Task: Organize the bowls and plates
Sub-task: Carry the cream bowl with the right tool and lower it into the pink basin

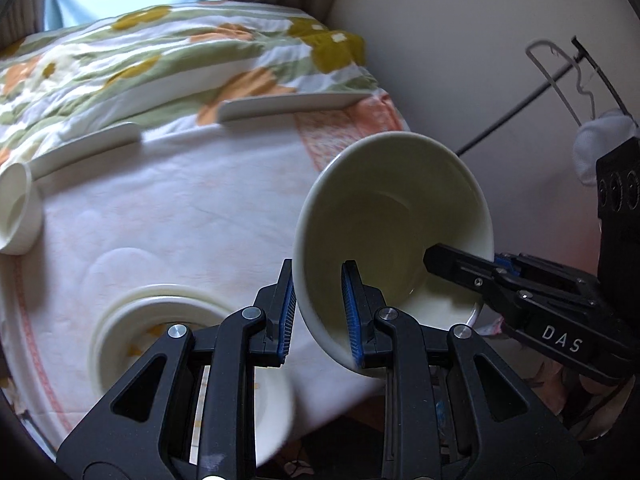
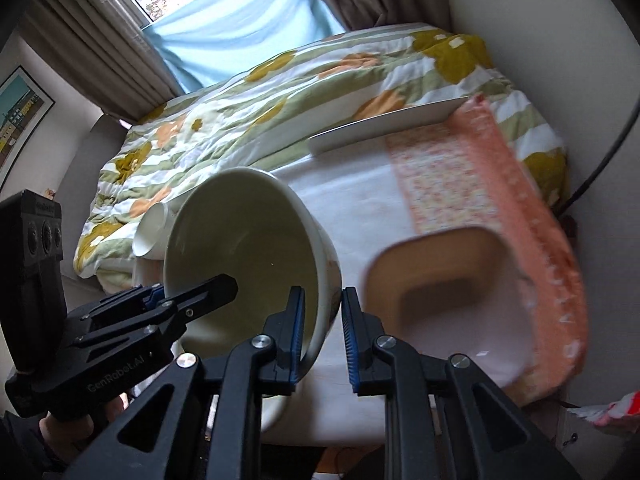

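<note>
A large cream bowl [image 1: 394, 216] is held tilted above the table between both grippers; it also shows in the right wrist view [image 2: 240, 236]. My left gripper [image 1: 320, 316] straddles its left rim, one finger inside and one outside. My right gripper [image 2: 322, 332] straddles its opposite rim and shows in the left wrist view [image 1: 472, 270]. Both appear closed on the rim. A stack of white bowls [image 1: 132, 320] sits below at the front left. A tan square dish [image 2: 444, 276] sits to the right.
The table has a white cloth [image 1: 192, 208] with an orange patterned edge [image 2: 480, 168]. Flat white plates [image 1: 292, 106] lie at its far side, a small white cup [image 1: 16, 212] at the left. A flowered quilt [image 2: 280, 92] lies behind, a wall at the right.
</note>
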`<state>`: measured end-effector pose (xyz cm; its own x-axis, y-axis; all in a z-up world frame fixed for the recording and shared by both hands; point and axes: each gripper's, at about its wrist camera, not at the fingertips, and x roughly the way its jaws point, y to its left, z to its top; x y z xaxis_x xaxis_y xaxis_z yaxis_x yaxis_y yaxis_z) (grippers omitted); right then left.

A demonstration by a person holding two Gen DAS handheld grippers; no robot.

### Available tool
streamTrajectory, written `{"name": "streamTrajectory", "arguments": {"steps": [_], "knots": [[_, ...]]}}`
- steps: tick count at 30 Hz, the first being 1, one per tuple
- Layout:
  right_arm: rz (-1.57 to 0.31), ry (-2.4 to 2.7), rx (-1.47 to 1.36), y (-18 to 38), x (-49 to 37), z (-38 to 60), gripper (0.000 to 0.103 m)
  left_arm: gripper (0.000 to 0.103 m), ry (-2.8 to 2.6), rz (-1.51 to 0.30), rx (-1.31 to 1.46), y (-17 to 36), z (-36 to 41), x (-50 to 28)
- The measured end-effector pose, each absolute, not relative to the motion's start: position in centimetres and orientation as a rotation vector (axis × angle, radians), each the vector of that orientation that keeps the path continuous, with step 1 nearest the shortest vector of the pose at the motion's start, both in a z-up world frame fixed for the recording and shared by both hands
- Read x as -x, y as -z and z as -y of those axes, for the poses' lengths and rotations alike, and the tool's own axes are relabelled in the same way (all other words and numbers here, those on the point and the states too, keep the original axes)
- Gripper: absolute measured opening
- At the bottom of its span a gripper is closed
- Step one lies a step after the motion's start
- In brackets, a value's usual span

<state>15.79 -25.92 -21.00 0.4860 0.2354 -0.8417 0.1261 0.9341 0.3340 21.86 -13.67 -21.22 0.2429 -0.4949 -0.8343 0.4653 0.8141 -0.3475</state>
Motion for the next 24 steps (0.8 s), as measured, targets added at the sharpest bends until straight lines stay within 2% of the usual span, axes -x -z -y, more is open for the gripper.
{"name": "streamTrajectory", "arguments": {"steps": [10, 16, 24], "knots": [[-1.139, -0.052, -0.388, 24.8, -14.9, 33.4, 0.017, 0.020, 0.636, -1.237, -0.046, 25.7, 22.1, -20.1], [-1.209, -0.071, -0.401, 28.4, -14.9, 35.0, 0.017, 0.020, 0.594, -1.290, -0.103, 28.9, 23.7, -19.9], [-1.260, -0.078, -0.393, 30.9, -15.4, 35.3, 0.017, 0.020, 0.545, -1.278, -0.191, 30.1, 24.7, -20.5]]}}
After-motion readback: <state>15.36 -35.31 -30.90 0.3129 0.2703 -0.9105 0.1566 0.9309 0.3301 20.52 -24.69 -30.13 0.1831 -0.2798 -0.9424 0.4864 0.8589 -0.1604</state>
